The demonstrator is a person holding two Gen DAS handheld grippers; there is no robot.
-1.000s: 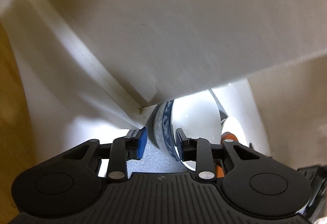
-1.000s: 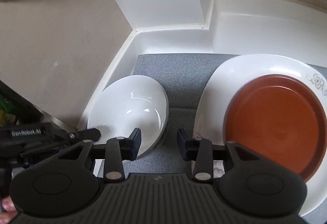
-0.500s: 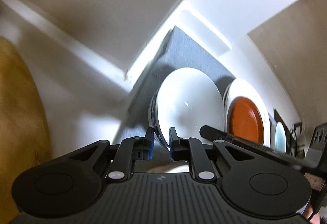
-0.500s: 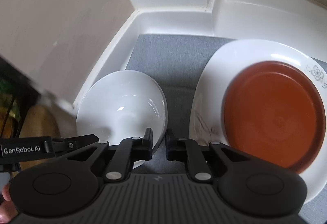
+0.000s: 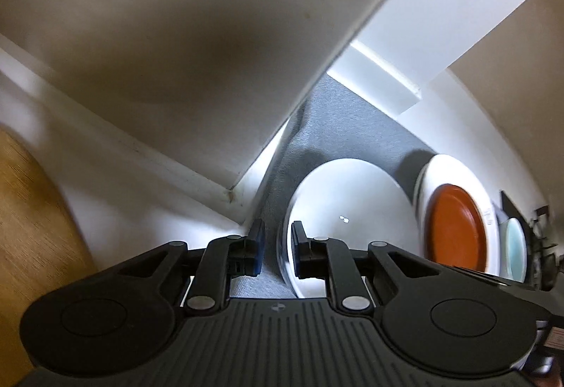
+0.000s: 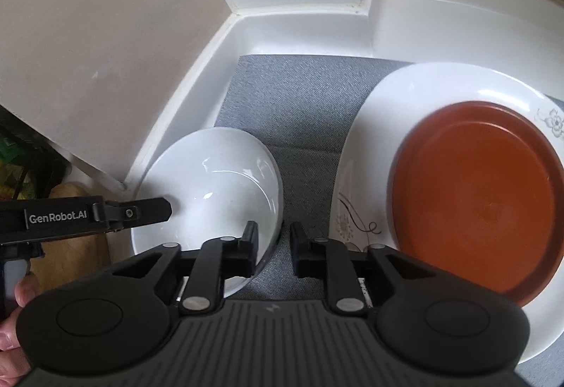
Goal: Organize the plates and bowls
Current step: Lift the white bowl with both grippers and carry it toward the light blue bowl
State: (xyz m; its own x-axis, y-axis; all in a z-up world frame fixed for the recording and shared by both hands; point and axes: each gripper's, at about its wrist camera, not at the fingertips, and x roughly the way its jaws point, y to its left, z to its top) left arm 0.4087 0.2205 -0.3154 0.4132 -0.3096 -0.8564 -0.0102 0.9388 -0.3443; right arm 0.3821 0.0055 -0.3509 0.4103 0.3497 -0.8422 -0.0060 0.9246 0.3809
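Note:
A white bowl (image 6: 215, 175) sits on a grey mat (image 6: 299, 94) inside a white drawer. It also shows in the left wrist view (image 5: 349, 210). My left gripper (image 5: 276, 246) straddles the bowl's near rim with a small gap between its jaws; whether the pads press the rim I cannot tell. My right gripper (image 6: 273, 244) is slightly open and straddles the bowl's right rim. A brown plate (image 6: 479, 196) lies on a large white flowered plate (image 6: 370, 126) to the right.
The white drawer wall (image 6: 317, 30) closes the back and left. A beige cabinet panel (image 5: 176, 34) hangs over the left side. A wooden surface (image 5: 31, 210) lies at far left. A pale blue dish (image 5: 514, 246) stands beyond the plates.
Both grippers went from wide open to nearly closed, then opened a little around the bowl's rim. The left gripper's view swung up and back, and the bowl's blue patterned outside no longer shows.

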